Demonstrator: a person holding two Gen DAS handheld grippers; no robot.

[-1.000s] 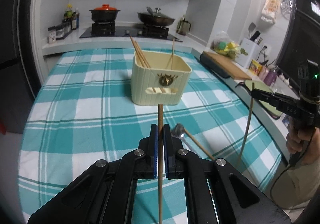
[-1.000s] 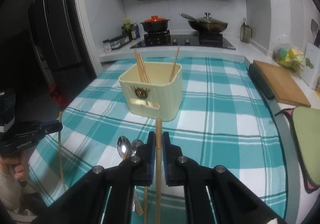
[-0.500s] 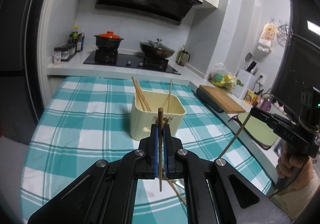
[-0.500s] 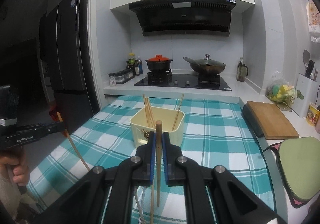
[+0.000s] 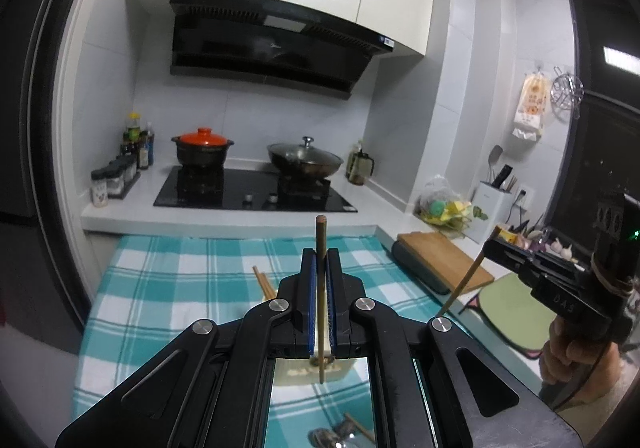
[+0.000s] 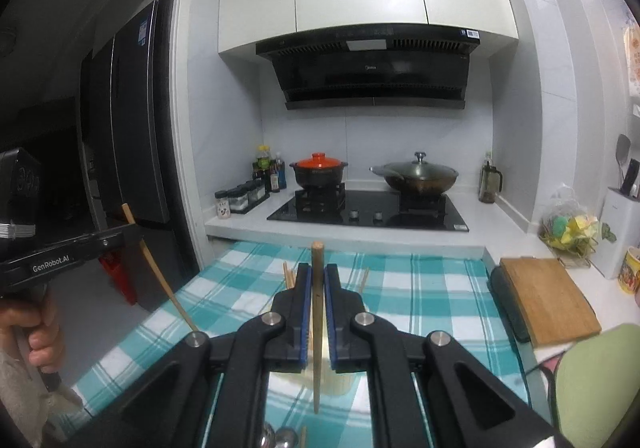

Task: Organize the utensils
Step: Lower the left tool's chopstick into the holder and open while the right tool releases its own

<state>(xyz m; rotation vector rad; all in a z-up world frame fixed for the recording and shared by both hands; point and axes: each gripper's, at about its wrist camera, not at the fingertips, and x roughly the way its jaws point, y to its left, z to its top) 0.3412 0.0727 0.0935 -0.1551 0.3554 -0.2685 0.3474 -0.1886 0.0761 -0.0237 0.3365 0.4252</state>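
Gripping one wooden chopstick apiece, the left claw point(image 5: 320, 284) and the right claw point(image 6: 318, 296) hang above a table point(image 5: 168, 288) covered in teal checked cloth. Each claw's blue pads are pressed tight on its stick, the left chopstick point(image 5: 320, 248) and the right chopstick point(image 6: 317, 324) both standing near upright. Below them sits a cream utensil holder point(image 5: 308, 372), largely hidden by the claws, with more chopsticks point(image 5: 264, 282) leaning inside. Spoons point(image 5: 332, 436) lie on the cloth nearer the cameras.
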